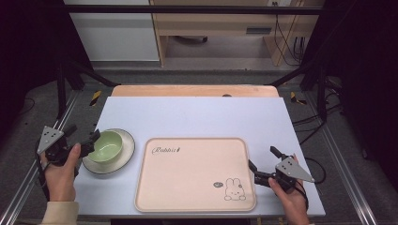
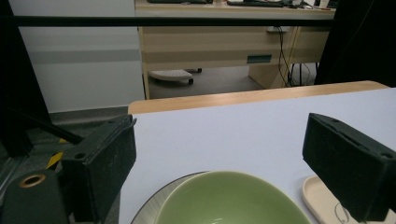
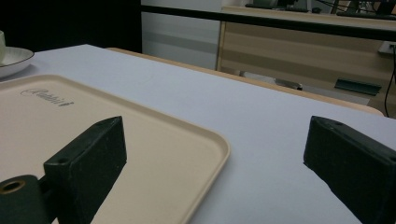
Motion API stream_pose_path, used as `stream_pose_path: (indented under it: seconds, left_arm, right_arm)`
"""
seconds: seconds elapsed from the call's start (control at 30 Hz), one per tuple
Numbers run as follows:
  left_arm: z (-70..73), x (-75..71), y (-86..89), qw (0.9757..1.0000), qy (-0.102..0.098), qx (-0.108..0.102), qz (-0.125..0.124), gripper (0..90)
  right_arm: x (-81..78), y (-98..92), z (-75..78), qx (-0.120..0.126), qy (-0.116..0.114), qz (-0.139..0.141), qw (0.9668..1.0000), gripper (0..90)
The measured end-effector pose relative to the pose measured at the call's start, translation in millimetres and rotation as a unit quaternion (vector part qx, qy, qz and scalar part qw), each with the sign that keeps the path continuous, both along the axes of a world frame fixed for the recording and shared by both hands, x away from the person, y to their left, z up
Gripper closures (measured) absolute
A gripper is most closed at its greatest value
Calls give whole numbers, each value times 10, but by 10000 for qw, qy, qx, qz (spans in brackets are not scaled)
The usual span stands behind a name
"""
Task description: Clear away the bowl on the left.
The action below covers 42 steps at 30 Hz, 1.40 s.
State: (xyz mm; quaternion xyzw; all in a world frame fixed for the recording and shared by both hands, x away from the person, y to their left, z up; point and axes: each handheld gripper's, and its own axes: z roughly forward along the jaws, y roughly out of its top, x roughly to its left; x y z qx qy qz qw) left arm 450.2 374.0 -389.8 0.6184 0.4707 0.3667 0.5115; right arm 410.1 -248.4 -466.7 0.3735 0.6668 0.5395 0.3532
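High view: left gripper [image 1: 96, 137] spread wide at green bowl [image 1: 106, 145].

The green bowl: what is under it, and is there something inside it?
The green bowl stands on a pale saucer with a dark rim. What shows of its inside looks empty; in the left gripper view its bottom is cut off.

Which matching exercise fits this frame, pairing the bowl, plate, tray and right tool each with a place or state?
Column one:
1. pale green ceramic bowl
2. white round plate with a dark rim
3. beige rectangular plastic tray with a rabbit drawing
4. right tool

Column two:
A. open, at the tray's right edge
B. lying empty at the middle of the table
C. sitting on the plate
D. under the bowl, left of the tray

Pairs: 1-C, 2-D, 3-B, 4-A
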Motion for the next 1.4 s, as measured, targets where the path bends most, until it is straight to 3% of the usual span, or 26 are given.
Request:
stream_pose_path:
  seconds: [0.23,0.5,0.63,0.67,0.7,1.07,1.2,1.4]
  left_arm:
    - [-74,27,1,9993,299,245,26,99]
    - [-131,57,5,9978,543,375,12,96]
    - [-148,57,36,9973,654,323,90,97]
    - [-150,39,50,9965,682,374,309,89]
    - [-148,33,59,9962,680,400,376,86]
    - [-190,54,89,9959,811,322,254,86]
    - [-228,65,106,9947,961,288,241,88]
    - [-283,84,159,9905,1305,329,286,128]
  right_arm:
    - [-9,10,5,-10,20,19,10000,60]
    - [-2,24,-1,-6,37,69,10000,65]
    - [0,19,-4,-14,34,63,10000,66]
    - [0,18,-6,-19,35,69,10000,73]
    - [-2,18,-6,-20,43,63,10000,73]
    - [-1,15,-6,16,86,40,10000,70]
    - [5,25,-8,0,83,54,10000,70]
    - [10,35,-13,-21,89,69,9999,70]
